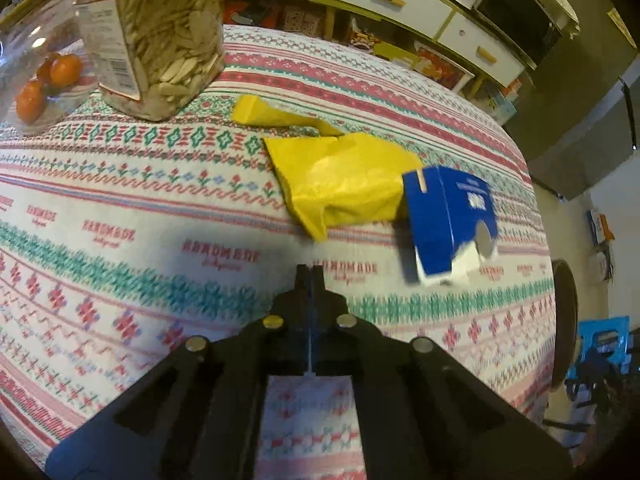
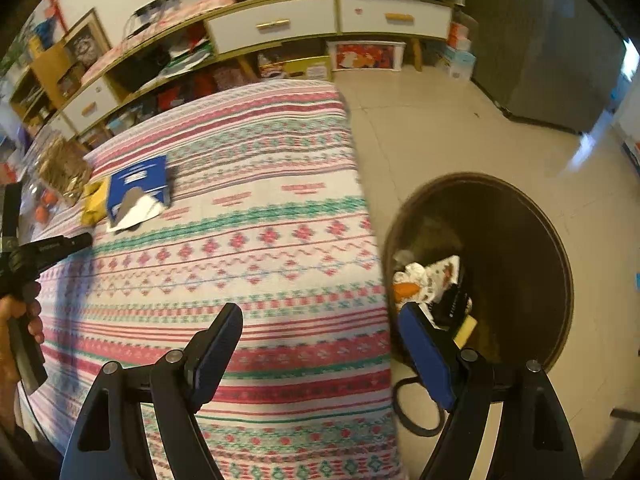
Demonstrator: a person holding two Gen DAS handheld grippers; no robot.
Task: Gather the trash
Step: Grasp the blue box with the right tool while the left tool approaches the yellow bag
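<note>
A crumpled yellow plastic bag (image 1: 340, 180), light and limp, is lying beyond the closed, empty left hand-held gripper (image 1: 309, 268), best pinched at a raised fold.

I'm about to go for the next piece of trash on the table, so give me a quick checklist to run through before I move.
1. Trash left on the tablecloth: a yellow bag and a blue carton, touching each other. Ok.
2. Left gripper free to pick: jaws shut, nothing between them, short of the bag. Not ok, open first.
3. Right gripper ready: jaws wide, empty. Ok.
4. Bin reachable: on the floor beside the table edge, mouth open, trash already inside. Ok.
5. Non-trash kept clear: seed jar and oranges stand apart from the bag. Ok.
6. Carton empty or full: cannot tell.
</note>
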